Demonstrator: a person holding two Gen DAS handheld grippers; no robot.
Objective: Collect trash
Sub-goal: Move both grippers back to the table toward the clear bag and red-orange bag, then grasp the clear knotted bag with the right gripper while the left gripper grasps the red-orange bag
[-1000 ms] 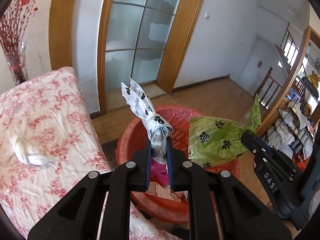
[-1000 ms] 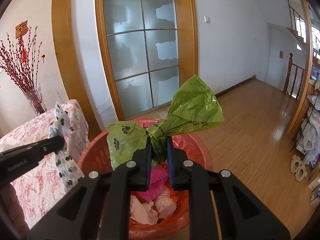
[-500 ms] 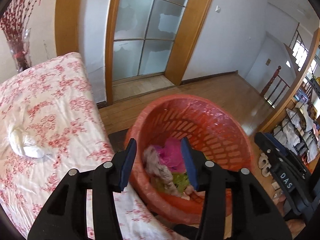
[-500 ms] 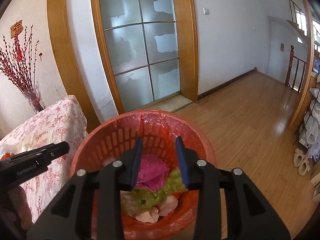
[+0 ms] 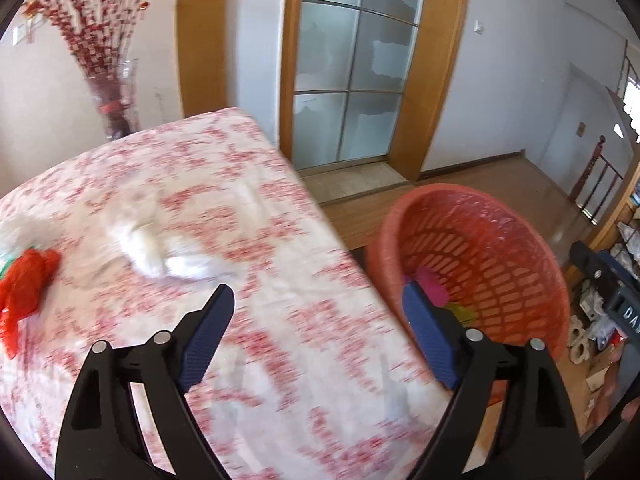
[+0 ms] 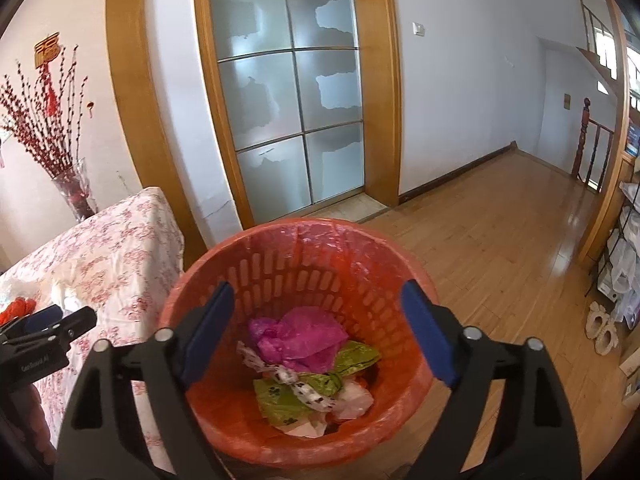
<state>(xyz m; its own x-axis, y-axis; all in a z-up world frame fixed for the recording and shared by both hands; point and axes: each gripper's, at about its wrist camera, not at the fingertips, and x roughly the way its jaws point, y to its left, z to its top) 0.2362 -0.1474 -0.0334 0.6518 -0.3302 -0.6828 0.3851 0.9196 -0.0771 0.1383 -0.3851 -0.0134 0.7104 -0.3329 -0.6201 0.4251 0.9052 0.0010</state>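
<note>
Wooden floor holds orange basket; both grippers, left gripper and right gripper, opening, empty.

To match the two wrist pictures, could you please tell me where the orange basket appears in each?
Left wrist: orange basket at right of centre, beside the floral tablecloth.
Right wrist: orange basket at lower centre, straight ahead.
Shared landmark: the frosted glass door behind it.

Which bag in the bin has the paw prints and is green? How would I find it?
Look into the round orange basket on the wooden floor beside the flowery table. Under the crumpled pink bag lies the green bag. It is the only green one, printed with black paw prints, with a white spotted bag lying across it.
</note>
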